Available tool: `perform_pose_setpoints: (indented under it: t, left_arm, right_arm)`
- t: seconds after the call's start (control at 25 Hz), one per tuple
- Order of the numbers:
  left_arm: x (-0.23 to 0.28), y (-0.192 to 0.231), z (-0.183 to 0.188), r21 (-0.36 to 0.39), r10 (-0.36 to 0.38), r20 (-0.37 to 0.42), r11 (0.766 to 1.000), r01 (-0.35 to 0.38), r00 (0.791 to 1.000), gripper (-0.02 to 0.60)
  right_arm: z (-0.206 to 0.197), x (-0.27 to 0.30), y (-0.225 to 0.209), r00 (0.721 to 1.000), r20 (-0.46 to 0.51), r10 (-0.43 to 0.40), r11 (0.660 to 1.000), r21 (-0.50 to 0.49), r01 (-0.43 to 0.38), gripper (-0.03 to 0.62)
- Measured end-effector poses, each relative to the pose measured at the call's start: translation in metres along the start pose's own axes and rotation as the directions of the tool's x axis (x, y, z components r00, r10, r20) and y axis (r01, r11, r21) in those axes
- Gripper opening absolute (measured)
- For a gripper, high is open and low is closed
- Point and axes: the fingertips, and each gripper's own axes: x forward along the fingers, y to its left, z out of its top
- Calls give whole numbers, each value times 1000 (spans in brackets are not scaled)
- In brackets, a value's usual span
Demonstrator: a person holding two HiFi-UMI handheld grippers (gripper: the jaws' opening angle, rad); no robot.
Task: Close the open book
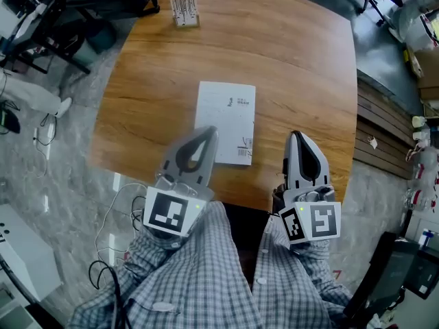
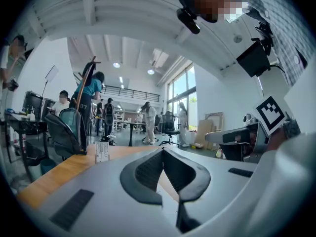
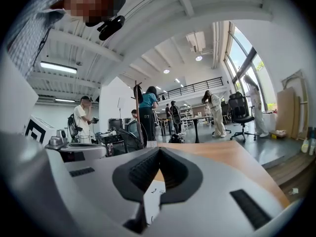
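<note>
A white book (image 1: 226, 120) lies closed and flat near the middle of the wooden table (image 1: 295, 60), its back cover with a barcode facing up. My left gripper (image 1: 208, 131) hangs over the book's near left corner with its jaws shut and nothing between them. In the left gripper view its tips (image 2: 162, 150) meet in a point. To the right of the book, my right gripper (image 1: 296, 136) hovers over the table's near edge, also shut and empty. The right gripper view shows its tips (image 3: 159, 149) touching, with a strip of the book (image 3: 152, 201) below them.
A small white card stand (image 1: 184, 11) sits at the table's far edge and also shows in the left gripper view (image 2: 102, 152). Office chairs (image 1: 96, 5) and cables crowd the floor at the left. Several people stand in the room beyond. Checked trouser legs (image 1: 206, 273) fill the foreground.
</note>
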Motion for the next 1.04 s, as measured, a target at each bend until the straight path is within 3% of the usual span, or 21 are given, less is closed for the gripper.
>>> perform_pose_setpoints:
  t: [1.04]
  left_arm:
    - [-15, -2, -3, -2, 52, -14, 999, -52, 999, 9]
  right_arm:
    - [-16, -5, 2, 997, -74, 32, 999, 22, -31, 20]
